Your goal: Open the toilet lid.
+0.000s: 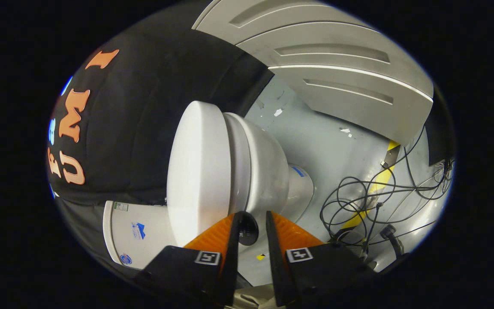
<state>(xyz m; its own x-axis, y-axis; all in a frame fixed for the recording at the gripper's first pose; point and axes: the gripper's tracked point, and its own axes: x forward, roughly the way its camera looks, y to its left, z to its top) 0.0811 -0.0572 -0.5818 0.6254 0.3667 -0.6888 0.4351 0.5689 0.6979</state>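
Tool: seen nearest, its two fingers set a narrow gap apart and pointing forward. A square printed marker is carried on each finger's base. Nothing is seen pressed between both fingers; the jaws are held slightly apart, gripping nothing.

Black round knob: found in the gap between the fingertips, against the left finger. Whether it is touched by the right finger, or belongs to the tool or the toilet, cannot be told.

Toilet lid: white, oval, smooth. It is located just ahead of the fingertips and slightly to their left, its broad face turned left in the rolled view. It is shown lying flat against the seat, closed.

Toilet bowl: white, joined directly to the right of the lid and just beyond the fingertips, narrowing into a pedestal that is set on the floor.

Toilet tank: white, placed to the near left of the lid, beside the left finger; several small stickers are borne on it.

Floor: pale grey, scuffed, extending beyond the bowl to the right, with small scraps of white tape.

Cables: black, looped loosely on the floor, right of the pedestal, laid across a yellow tape strip.

Booth wall: black cloth, hung behind the lid on the far left.

Grey panel: ribbed, with recessed slots, placed farthest, at the far right beyond the floor.
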